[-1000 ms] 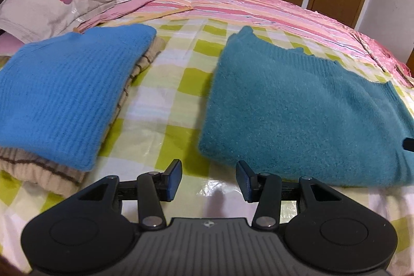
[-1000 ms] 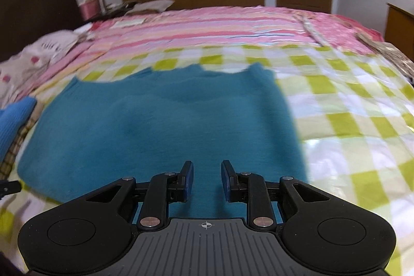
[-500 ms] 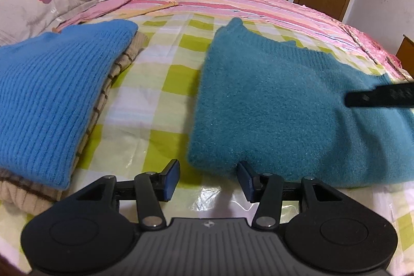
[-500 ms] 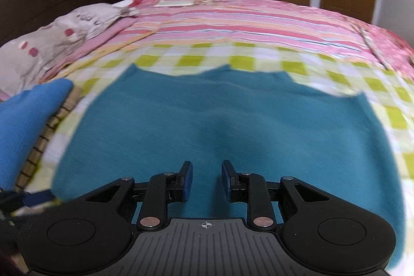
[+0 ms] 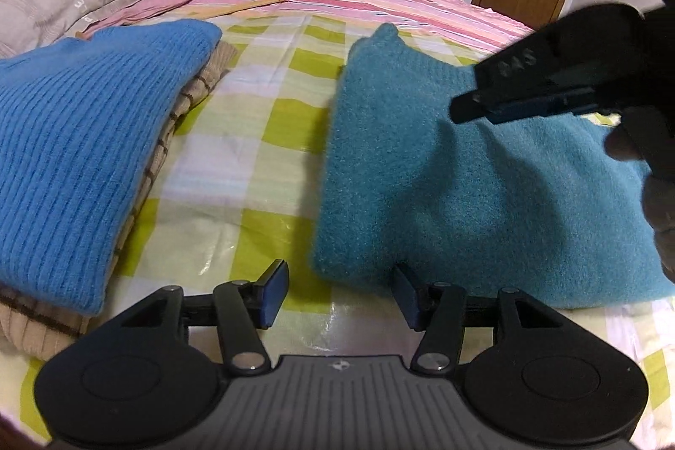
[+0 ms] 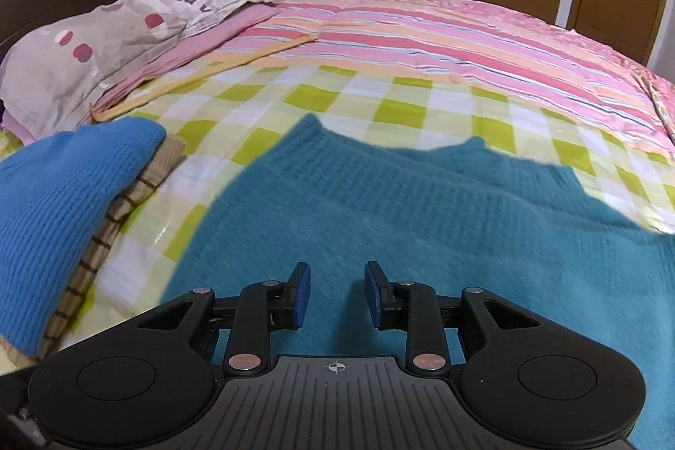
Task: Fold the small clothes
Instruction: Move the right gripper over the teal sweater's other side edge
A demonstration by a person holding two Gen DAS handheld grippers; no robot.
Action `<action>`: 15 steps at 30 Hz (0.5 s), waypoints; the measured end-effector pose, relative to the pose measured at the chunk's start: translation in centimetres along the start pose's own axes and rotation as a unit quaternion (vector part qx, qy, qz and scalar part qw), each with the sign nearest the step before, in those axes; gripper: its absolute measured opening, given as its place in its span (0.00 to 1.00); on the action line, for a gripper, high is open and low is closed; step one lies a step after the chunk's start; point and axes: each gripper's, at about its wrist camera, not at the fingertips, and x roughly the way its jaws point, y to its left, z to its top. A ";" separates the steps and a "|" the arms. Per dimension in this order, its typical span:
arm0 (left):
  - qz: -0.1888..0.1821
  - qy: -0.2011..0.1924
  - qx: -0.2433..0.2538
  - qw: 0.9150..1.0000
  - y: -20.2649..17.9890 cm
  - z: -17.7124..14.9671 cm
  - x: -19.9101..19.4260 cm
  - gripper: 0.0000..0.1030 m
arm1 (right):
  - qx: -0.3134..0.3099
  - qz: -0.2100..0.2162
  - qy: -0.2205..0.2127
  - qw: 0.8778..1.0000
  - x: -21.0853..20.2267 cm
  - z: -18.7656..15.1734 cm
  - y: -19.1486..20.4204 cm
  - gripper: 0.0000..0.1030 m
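Observation:
A folded teal sweater (image 5: 464,188) lies on the checked green-and-white sheet (image 5: 261,138); it also fills the right wrist view (image 6: 422,214). My left gripper (image 5: 339,292) is open and empty, low at the sweater's near left corner, which sits between its fingers. My right gripper (image 6: 337,294) is open and empty, hovering over the sweater's middle. The right gripper also shows side-on in the left wrist view (image 5: 548,87), above the sweater.
A folded bright blue sweater (image 5: 80,138) lies on a beige striped one (image 5: 198,83) at the left, also in the right wrist view (image 6: 59,205). A grey pillow (image 6: 109,41) and a pink striped quilt (image 6: 422,41) lie behind. Wooden wardrobes stand at the back.
My right gripper has swung left over the teal sweater and now reaches into the left wrist view. My left gripper has closed in on the sweater's near corner.

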 end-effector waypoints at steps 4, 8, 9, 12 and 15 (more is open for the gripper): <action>-0.001 -0.001 -0.001 1.000 0.1 0.0 0.0 0.58 | -0.005 0.004 0.005 1.000 0.6 0.9 1.0 0.31; -0.003 -0.002 -0.002 1.000 0.1 -0.1 0.1 0.59 | -0.009 0.010 0.011 1.000 1.2 1.7 2.0 0.38; -0.004 -0.002 -0.002 1.000 0.1 -0.1 0.1 0.59 | -0.011 0.011 0.012 1.000 1.3 1.8 2.1 0.38; -0.005 -0.002 -0.002 1.000 0.2 -0.1 0.1 0.59 | -0.018 0.015 0.018 1.000 1.7 2.4 2.9 0.39; -0.005 -0.002 -0.002 1.000 0.2 -0.1 0.1 0.60 | -0.025 0.016 0.025 0.999 2.1 2.9 3.4 0.40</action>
